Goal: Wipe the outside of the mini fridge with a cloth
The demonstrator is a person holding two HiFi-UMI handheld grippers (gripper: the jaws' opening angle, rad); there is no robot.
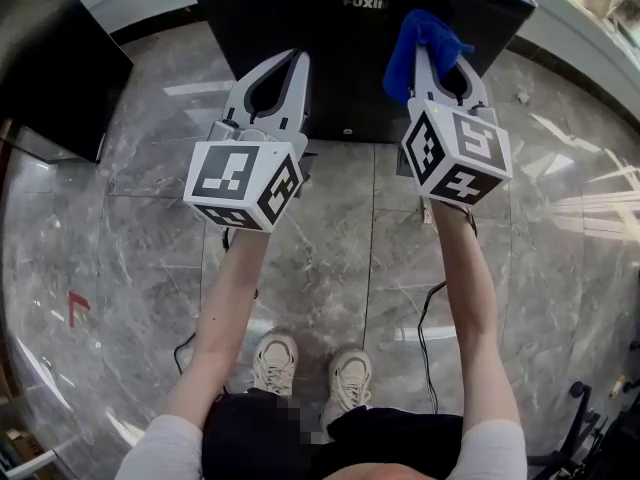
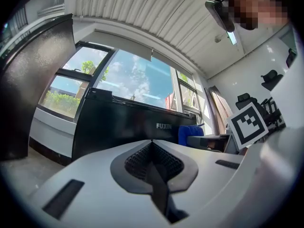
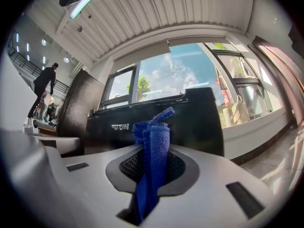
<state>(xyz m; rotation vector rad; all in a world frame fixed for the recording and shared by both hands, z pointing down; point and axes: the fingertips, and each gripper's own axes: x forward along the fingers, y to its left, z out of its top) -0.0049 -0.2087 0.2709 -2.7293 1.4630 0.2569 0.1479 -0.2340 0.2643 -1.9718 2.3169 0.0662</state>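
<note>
The black mini fridge (image 1: 330, 38) stands on the floor ahead of me, its front lettered in white; it also fills the middle of the left gripper view (image 2: 118, 127) and the right gripper view (image 3: 190, 122). My right gripper (image 1: 428, 30) is shut on a blue cloth (image 1: 415, 43), which sticks up between its jaws (image 3: 151, 146) just in front of the fridge's upper right part. My left gripper (image 1: 298, 60) is shut with nothing in it, held in front of the fridge's lower left front. The blue cloth (image 2: 186, 134) shows at the right in the left gripper view.
A grey marble floor (image 1: 130, 268) spreads around. A dark cabinet (image 1: 50, 78) stands at the left. A black cable (image 1: 425, 338) trails on the floor by my feet (image 1: 310, 368). Large windows (image 3: 156, 84) are behind the fridge. A person (image 3: 42, 89) walks at far left.
</note>
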